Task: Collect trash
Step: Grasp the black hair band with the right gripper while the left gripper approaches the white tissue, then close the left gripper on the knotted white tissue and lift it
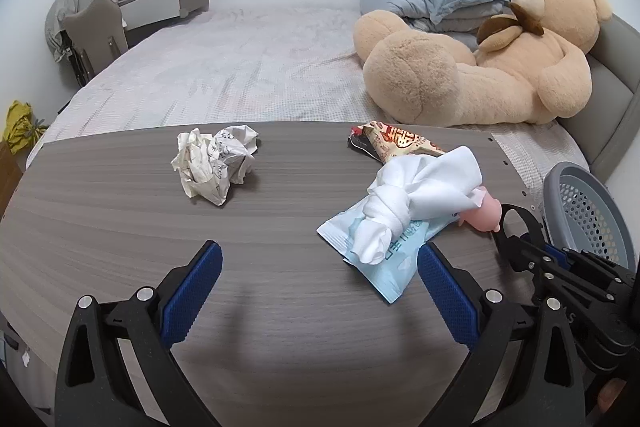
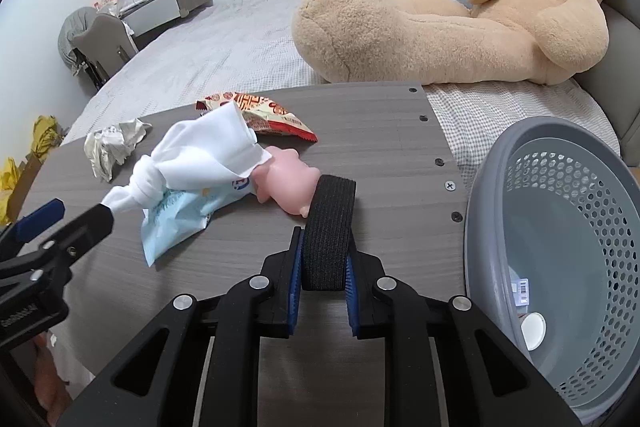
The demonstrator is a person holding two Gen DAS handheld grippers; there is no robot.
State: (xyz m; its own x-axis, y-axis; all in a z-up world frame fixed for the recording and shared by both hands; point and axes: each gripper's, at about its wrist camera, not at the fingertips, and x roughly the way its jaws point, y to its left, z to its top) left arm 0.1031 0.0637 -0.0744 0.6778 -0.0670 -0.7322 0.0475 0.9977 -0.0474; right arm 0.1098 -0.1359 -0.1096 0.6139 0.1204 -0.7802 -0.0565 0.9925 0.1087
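Band (image 2: 330, 227) – black, ribbed elastic, maybe a loop | right gripper (image 2: 322, 279) clamped on it | left gripper (image 1: 320, 291) wide, empty

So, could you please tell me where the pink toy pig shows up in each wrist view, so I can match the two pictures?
Left wrist view: the pink toy pig lies at the right, half hidden under the white knotted cloth, just ahead of the right tongs.
Right wrist view: it lies near the centre, touching the black band that the right tongs grip.
Shared landmark: the red snack wrapper just behind it.
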